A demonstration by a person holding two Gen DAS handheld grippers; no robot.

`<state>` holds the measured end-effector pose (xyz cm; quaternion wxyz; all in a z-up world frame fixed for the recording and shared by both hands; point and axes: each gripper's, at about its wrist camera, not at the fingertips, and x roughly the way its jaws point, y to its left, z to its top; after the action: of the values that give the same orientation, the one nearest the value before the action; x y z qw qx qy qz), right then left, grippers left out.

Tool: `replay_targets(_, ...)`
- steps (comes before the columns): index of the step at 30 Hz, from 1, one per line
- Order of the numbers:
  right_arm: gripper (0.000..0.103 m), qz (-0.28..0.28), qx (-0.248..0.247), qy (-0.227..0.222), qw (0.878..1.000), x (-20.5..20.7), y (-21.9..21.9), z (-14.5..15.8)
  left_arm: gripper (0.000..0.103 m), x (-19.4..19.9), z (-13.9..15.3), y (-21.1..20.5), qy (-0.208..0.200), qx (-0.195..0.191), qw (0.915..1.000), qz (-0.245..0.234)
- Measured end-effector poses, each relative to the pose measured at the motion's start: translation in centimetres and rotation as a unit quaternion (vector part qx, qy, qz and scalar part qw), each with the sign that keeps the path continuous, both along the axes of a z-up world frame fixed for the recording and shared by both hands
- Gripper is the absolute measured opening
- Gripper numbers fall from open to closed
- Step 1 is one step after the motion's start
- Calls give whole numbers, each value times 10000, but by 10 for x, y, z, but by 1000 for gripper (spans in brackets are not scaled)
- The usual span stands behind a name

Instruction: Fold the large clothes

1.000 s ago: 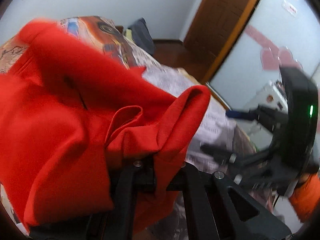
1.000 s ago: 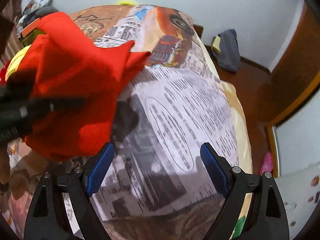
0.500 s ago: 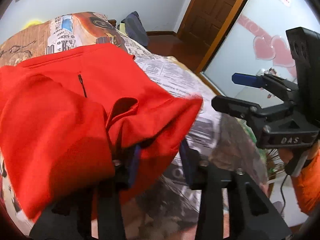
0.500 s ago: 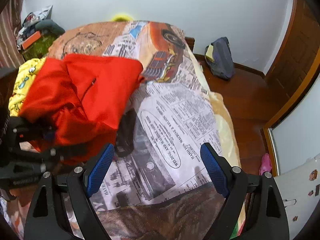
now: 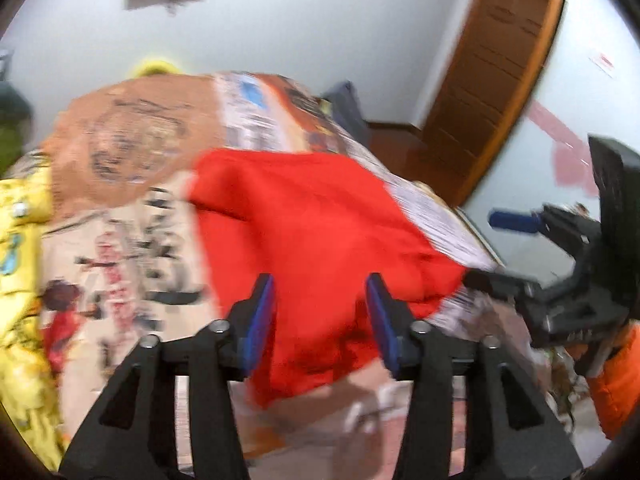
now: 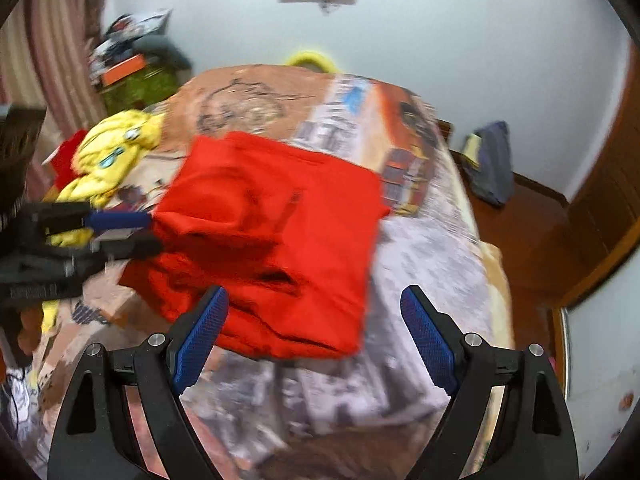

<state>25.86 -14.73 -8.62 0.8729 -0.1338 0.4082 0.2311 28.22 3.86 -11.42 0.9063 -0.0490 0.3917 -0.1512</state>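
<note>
Where the bed [image 6: 420, 264] fills both views under a newspaper-and-car print cover, a red garment [image 6: 276, 240] lies folded on its middle, flat and free of either tool. Yellow clothing [image 6: 112, 156] is bunched at the bed's left edge. Left gripper [image 5: 320, 300] hovers above the garment's near edge, jaws opening, nothing between them. Right gripper [image 6: 314, 332] hangs over the near right corner, jaws wide apart and empty.

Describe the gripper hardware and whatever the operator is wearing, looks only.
Both grippers are matte black plastic frames with triangular cut-outs and silver screw heads. The left gripper and right gripper carry blue textured pads on the inner finger faces. An orange sleeve shows behind the right gripper's handle. No cables clearly visible.
</note>
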Motion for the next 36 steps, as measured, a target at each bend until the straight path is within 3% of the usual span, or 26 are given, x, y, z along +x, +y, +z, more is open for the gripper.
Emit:
replay_targets(6,86,526,-127,173,9984,1,56,-19,53,-1,-11,46,-20,429,9969,655)
replay_targets(11,86,698,8,389,9968,9,89,-27,53,-2,-32,62,97,745,9938,824)
replay_targets(14,86,733,38,500,9960,14,107,-33,53,-1,-43,67,163,809,9925,907)
replay_targets(18,86,757,-153,573,9954,21,121,-46,53,4,-54,78,318,616,9916,1092)
replay_targets(24,86,824,-288,329,9956,29,104,-46,54,8,-51,80,343,200,9932,1091)
replay_targets(30,86,345,-580,82,9977,60,66,-44,54,25,-57,57,521,-478,9947,750)
replay_targets(36,86,-327,-788,41,9963,111,34,-41,59,32,-69,37,472,-100,9962,718)
